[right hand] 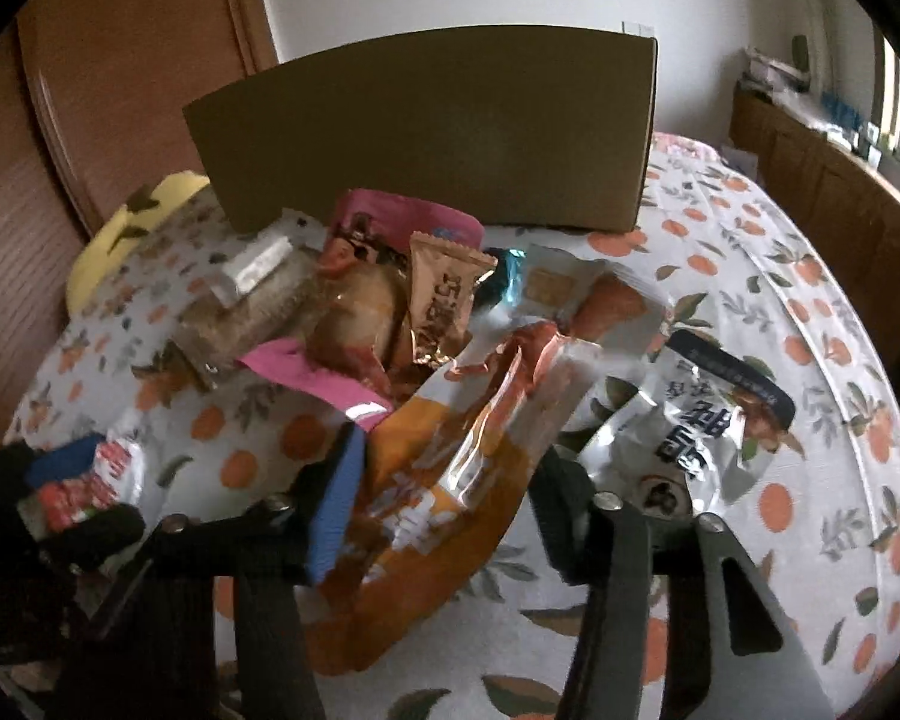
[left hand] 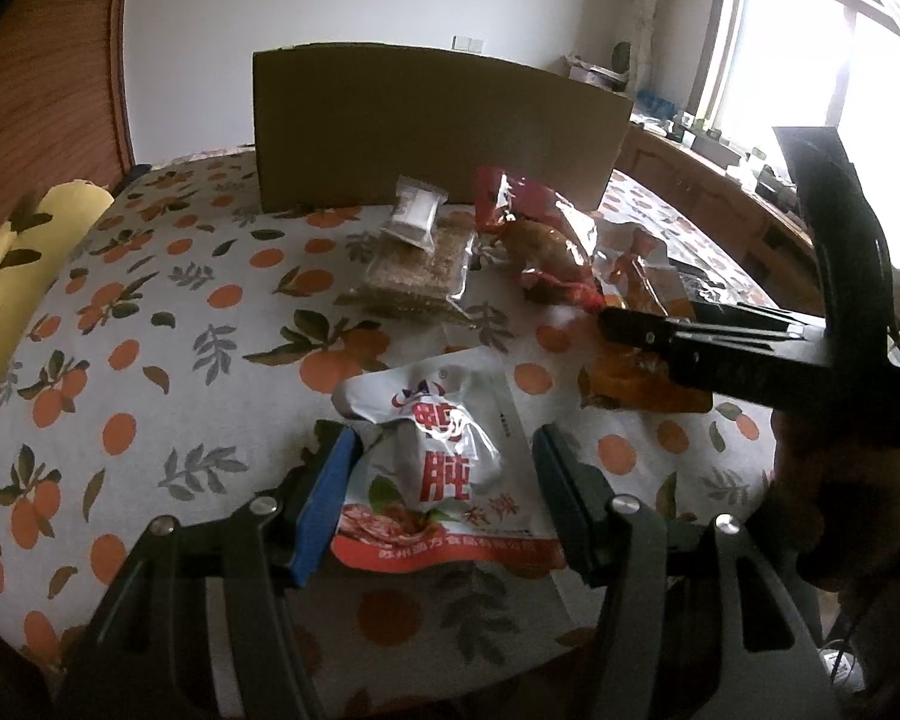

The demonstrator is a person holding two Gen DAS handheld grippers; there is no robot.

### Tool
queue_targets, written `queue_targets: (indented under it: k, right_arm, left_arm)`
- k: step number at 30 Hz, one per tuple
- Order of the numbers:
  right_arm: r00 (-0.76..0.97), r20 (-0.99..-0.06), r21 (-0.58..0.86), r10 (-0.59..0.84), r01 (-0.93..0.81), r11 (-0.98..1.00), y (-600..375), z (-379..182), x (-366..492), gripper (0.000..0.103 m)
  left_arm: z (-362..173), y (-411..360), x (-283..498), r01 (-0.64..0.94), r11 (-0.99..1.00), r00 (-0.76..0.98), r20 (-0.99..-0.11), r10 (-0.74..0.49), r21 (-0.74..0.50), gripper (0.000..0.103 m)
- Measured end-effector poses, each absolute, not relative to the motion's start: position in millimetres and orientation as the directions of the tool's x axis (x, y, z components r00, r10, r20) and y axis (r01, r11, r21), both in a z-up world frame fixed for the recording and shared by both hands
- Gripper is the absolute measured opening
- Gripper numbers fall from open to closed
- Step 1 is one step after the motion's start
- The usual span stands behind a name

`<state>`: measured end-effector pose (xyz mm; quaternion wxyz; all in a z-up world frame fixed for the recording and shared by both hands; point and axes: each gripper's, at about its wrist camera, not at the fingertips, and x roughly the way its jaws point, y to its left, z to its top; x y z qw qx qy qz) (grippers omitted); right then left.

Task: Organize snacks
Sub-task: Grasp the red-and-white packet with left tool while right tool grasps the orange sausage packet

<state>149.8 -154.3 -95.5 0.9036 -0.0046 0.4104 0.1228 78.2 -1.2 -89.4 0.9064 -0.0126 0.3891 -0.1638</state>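
A cardboard box (left hand: 432, 126) stands upright at the far side of the orange-print tablecloth (left hand: 150, 360), and the snacks lie scattered in front of it. Just before the box sit a small white sachet (left hand: 415, 213) on top of a flat clear pack of brown grain (left hand: 417, 273), with a red-wrapped packet (left hand: 540, 240) beside them to the right. In the right wrist view more wrappers crowd between the gripper and the box — a tan sweet wrapper (right hand: 447, 300), a pink pouch (right hand: 390, 228) and a silver packet with black print (right hand: 702, 420) off to the right. A yellow cushion (left hand: 24, 264) lies left of the box at the cloth's edge.

The box's inside is hidden from both views, and most print is too blurred to read.

The left gripper (left hand: 444, 468) has its jaws spread wide either side of a white-and-red pouch (left hand: 438, 462) lying nearer than the box; whether the pads touch it is unclear. The right gripper (right hand: 444, 474) is likewise spread around an orange pouch (right hand: 444, 480), which rises between the fingers.
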Motion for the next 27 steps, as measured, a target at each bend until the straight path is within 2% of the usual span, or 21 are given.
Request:
queue_targets:
  k: [11,20,27]
  right_arm:
    - [0.612,-0.749,0.115,0.254,-0.258,0.959,-161.8,-92.8,128.5,0.042]
    - [0.628,-0.713,0.172,0.312,-0.275,0.946,-165.9,-85.0,121.0,0.041]
    - [0.648,-0.69,0.157,0.322,-0.3,0.941,-161.2,-70.5,111.9,0.041]
  left_arm:
    - [-85.7,-9.2,77.5,0.306,0.941,0.645,-0.696,-0.315,-0.143,0.061]
    - [-86.2,-10.1,78.0,0.302,0.941,0.645,-0.695,-0.318,-0.15,0.061]
    - [-77.6,-5.3,76.0,0.299,0.941,0.661,-0.677,-0.323,-0.158,0.061]
